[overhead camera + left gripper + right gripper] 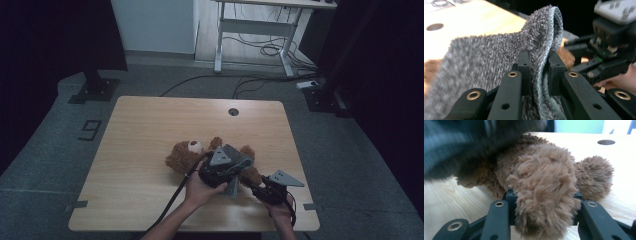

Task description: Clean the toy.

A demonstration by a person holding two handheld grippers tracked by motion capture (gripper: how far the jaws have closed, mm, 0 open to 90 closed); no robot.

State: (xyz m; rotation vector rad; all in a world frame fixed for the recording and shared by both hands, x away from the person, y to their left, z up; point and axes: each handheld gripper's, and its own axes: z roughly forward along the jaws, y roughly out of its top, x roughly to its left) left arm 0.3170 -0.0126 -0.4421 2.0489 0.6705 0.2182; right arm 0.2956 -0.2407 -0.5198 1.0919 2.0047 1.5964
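Note:
A brown teddy bear (184, 155) lies on its back in the middle of the wooden table (145, 125), head to the left. A grey knitted garment (486, 57) covers its body. My left gripper (539, 56) is shut on the garment's ribbed hem, which stands up between the jaws; in the high view this gripper (239, 169) hovers over the bear's lower body. My right gripper (544, 195) is shut on one furry leg (544, 172), near the table's front right (256, 184). The bear's other foot (594, 176) sticks out to the right. The garment (454, 145) is blurred at the upper left.
A round cable hole (233, 111) sits near the table's far edge. Black cables trail from both grippers toward the front edge. Beyond the table stand a white desk frame (252, 30) with floor cables and dark stands at both sides.

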